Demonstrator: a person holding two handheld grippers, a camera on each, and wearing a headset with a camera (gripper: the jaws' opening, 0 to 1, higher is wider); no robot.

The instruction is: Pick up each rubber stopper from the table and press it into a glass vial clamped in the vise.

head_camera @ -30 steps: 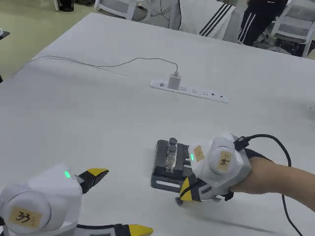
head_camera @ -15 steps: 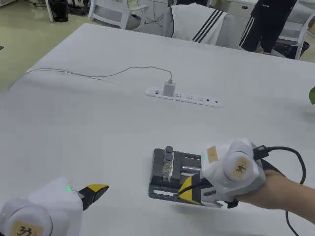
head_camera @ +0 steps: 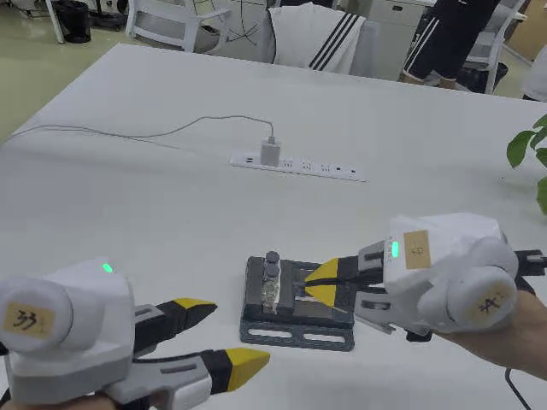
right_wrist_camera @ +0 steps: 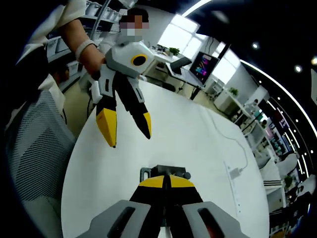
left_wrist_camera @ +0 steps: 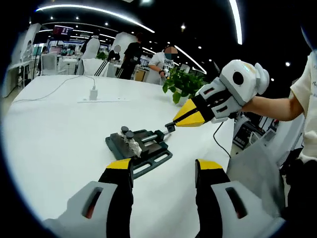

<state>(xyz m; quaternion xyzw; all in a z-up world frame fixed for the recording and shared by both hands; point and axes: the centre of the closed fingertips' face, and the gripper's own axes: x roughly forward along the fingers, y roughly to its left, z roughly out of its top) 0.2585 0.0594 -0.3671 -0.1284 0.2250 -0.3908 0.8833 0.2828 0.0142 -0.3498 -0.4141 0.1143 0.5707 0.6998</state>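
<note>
Hovering left gripper (head_camera: 226, 335) labelled 33, jaws apart, right gripper (head_camera: 318, 284) pinched together beside vise (head_camera: 295, 330)

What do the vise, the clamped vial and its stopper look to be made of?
Vise: looks like dark grey metal with a matte finish and slotted base. Paint or hard plastic cannot be ruled out. Vial: clear glass, see-through with bright highlights. Stopper: dull dark grey with no shine, probably rubber.

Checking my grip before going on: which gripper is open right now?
The left gripper, jaws spread wide short of the vise; the right gripper is shut.
</note>
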